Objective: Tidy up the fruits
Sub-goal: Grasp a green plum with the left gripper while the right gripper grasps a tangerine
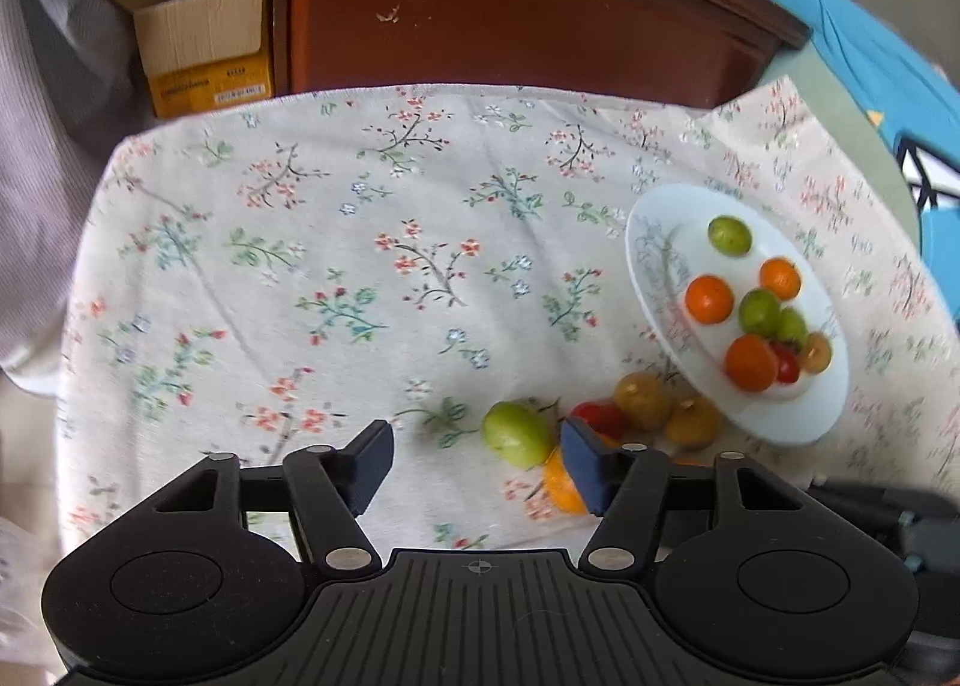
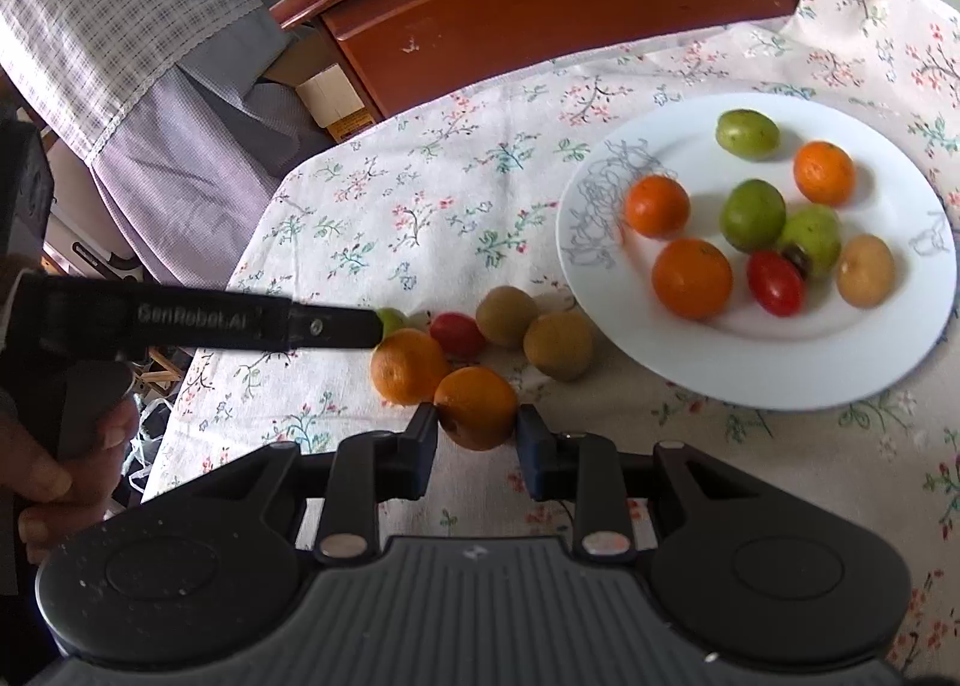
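Right black two-finger gripper (image 2: 476,440) clamped on a round orange tangerine (image 2: 477,407), blue-padded fingers pressing both its sides, low over the floral tablecloth (image 2: 420,218) near its front edge. Left black two-finger gripper (image 1: 477,449) spread wide, holding nothing, one finger (image 1: 585,467) partly covering a second orange tangerine (image 1: 561,485) and standing just beside a loose green round fruit (image 1: 517,434).

Broad bare stretch of cloth to the left and far side of the loose fruit; cloth edge dropping off at the left toward a cardboard box (image 1: 204,56) and a dark red-brown wooden cabinet (image 1: 510,8) beyond the far edge.

Round white plate (image 2: 762,374) at the right, close to the cloth's right edge, carrying three orange tangerines, three green fruits, one small red tomato (image 2: 775,282) and one tan-brown fruit (image 2: 865,270), clustered mostly toward the plate's near-right part, scribbled grey pattern bare at its left rim.

Off the plate, just beside its near rim: two brown kiwi-like fruits (image 2: 558,346), a red tomato (image 2: 457,334), the second tangerine and the green fruit, bunched closely together.

Left gripper seen in the right wrist view reaching in level from the left, a hand (image 2: 54,464) wrapped round its grip.
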`<state>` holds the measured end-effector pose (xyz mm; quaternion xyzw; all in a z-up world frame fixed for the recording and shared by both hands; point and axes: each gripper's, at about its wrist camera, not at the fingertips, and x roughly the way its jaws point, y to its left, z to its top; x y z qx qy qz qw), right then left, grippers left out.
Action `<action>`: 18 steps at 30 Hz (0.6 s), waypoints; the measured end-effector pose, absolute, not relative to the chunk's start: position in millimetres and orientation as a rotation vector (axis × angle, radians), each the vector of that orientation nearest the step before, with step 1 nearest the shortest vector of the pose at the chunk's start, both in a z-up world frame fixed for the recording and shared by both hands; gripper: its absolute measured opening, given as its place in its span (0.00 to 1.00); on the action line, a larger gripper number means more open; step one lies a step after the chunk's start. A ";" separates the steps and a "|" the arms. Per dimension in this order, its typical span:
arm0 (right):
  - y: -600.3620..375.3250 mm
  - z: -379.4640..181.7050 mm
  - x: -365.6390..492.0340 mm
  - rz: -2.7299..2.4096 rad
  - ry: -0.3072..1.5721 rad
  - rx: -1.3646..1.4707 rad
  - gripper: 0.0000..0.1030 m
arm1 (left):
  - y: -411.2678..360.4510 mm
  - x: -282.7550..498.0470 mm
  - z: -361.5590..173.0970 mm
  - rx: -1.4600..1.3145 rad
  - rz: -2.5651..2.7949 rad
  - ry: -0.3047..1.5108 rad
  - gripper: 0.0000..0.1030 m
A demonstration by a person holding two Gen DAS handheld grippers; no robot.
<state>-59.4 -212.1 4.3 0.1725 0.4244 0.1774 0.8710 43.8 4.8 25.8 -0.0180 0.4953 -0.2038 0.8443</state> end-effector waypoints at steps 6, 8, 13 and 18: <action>-215.2 2.7 -59.7 0.369 0.899 0.385 0.28 | -3.7 49.5 24.5 -0.133 -0.427 1.076 0.41; -215.4 2.5 -60.1 0.369 0.900 0.387 0.28 | -6.7 50.4 23.7 -0.156 -0.425 1.085 0.40; -215.7 2.3 -60.7 0.369 0.900 0.389 0.28 | -6.8 55.1 14.6 -0.229 -0.391 1.124 0.38; -215.9 2.7 -61.1 0.369 0.901 0.391 0.28 | -5.6 56.7 12.6 -0.282 -0.397 1.124 0.23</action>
